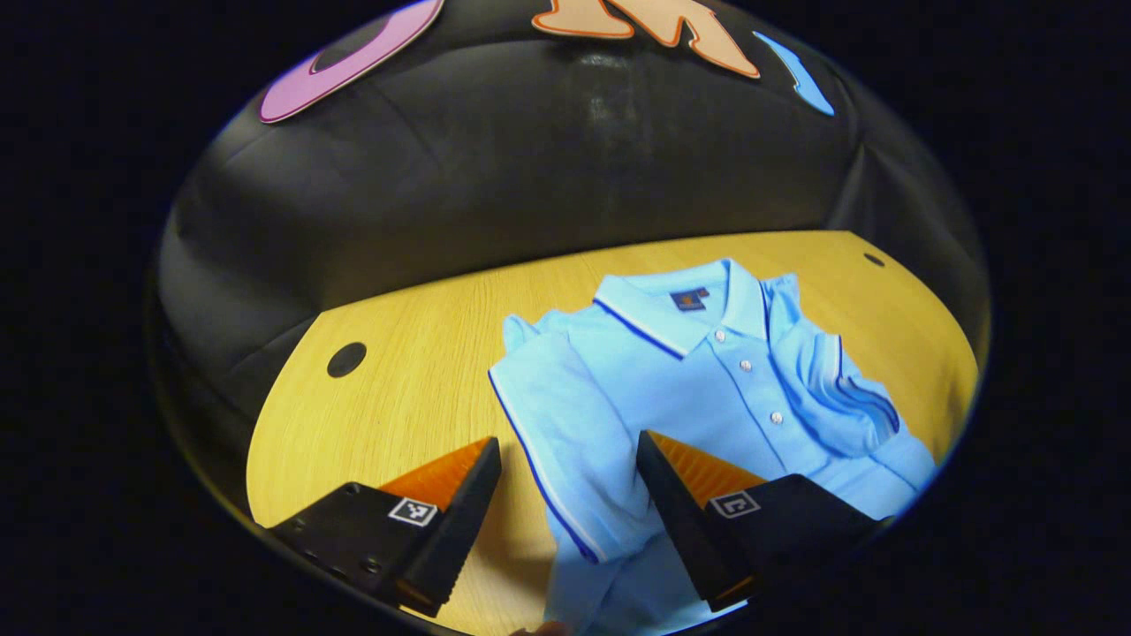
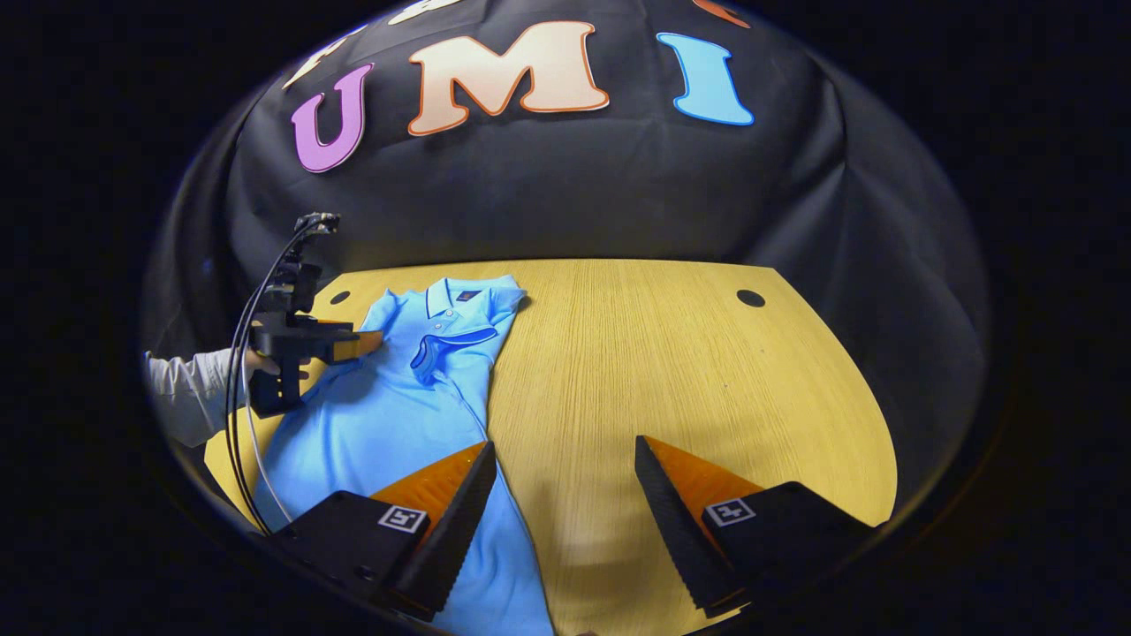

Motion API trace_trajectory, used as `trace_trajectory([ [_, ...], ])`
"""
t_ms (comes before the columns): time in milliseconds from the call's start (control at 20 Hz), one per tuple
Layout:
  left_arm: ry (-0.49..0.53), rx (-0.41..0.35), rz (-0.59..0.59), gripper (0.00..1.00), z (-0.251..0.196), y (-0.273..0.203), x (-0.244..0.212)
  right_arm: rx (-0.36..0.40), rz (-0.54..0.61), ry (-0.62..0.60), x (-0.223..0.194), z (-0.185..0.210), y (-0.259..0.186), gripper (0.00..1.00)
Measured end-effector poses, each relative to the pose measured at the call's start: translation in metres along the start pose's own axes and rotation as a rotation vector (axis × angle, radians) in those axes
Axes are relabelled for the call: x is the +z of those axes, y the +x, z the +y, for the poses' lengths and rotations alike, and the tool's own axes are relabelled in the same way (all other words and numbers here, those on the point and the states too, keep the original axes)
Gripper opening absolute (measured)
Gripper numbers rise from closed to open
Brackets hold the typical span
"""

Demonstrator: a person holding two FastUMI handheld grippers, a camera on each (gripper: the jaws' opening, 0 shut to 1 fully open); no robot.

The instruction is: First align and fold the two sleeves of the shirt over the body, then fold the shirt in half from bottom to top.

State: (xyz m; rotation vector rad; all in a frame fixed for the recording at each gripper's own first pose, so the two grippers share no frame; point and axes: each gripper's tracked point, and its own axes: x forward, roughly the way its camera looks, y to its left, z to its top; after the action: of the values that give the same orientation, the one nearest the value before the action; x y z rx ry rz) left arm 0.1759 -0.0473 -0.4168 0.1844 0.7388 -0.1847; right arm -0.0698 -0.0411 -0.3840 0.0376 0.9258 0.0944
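Note:
A light blue polo shirt [image 1: 707, 389] lies flat on the wooden table [image 1: 406, 380], collar toward the far side. Both short sleeves lie folded over the body: one sleeve [image 1: 565, 442] with a dark piped edge runs between my left gripper's fingers, the other sleeve [image 1: 839, 389] rests bunched at the right. My left gripper [image 1: 570, 459] hovers open above that near sleeve. In the right gripper view the shirt [image 2: 398, 406] sits at the left, and my right gripper [image 2: 565, 468] stands open over the shirt's side edge and bare table. The left gripper [image 2: 353, 343], held by a hand, hangs over the shirt's shoulder.
Round dark holes mark the table [image 2: 671, 371] at the left hole [image 1: 346, 359] and the right hole [image 2: 750, 298]. Black cloth wall rises behind the table. A grey sleeve [image 2: 190, 389] and cables [image 2: 243, 424] show at the left of the right gripper view.

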Motion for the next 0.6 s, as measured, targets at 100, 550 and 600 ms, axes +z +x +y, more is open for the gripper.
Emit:
trace_trajectory([
  [100, -0.005, -0.058, -0.004, 0.95, -0.015, 0.006, 0.003, -0.003, -0.001, 0.004, 0.0, 0.001, 0.0, 0.98],
  [550, 0.125, -0.029, -0.05, 0.02, -0.042, -0.013, 0.045, -0.001, -0.008, -0.016, -0.003, -0.003, -0.004, 0.98],
  [600, 0.14, -0.044, -0.052, 0.02, -0.053, -0.013, 0.049, 0.003, -0.008, -0.01, -0.003, -0.004, -0.004, 0.98],
])
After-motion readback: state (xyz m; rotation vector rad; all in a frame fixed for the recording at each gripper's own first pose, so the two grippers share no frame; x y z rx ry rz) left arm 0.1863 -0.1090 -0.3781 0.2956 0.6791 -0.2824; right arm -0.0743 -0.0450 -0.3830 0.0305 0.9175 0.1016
